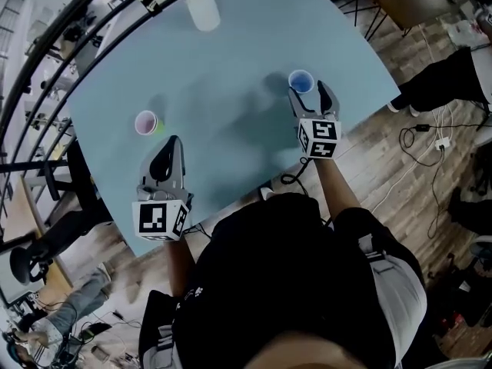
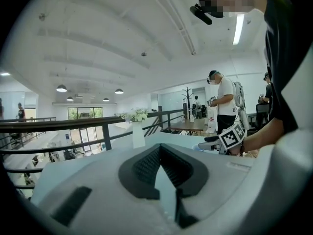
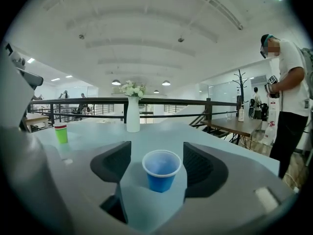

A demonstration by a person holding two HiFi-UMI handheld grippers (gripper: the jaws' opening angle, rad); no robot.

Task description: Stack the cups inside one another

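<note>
A blue cup (image 1: 300,81) stands upright on the pale blue table (image 1: 231,68), right of its middle. My right gripper (image 1: 307,91) is open with its jaws on either side of that cup; in the right gripper view the blue cup (image 3: 161,170) sits between the pads of the right gripper (image 3: 157,150) with a gap on each side. A green cup with a red rim (image 1: 147,122) stands far to the left, also seen as the green cup (image 3: 61,132). My left gripper (image 1: 171,146) hangs near the table's front edge, just short of the green cup, shut and empty.
A white vase (image 1: 202,10) with flowers stands at the table's far edge, backed by a black railing (image 3: 171,102). A person (image 3: 288,82) stands to the right beside a wooden table (image 3: 239,126). Cables lie on the floor (image 1: 430,137).
</note>
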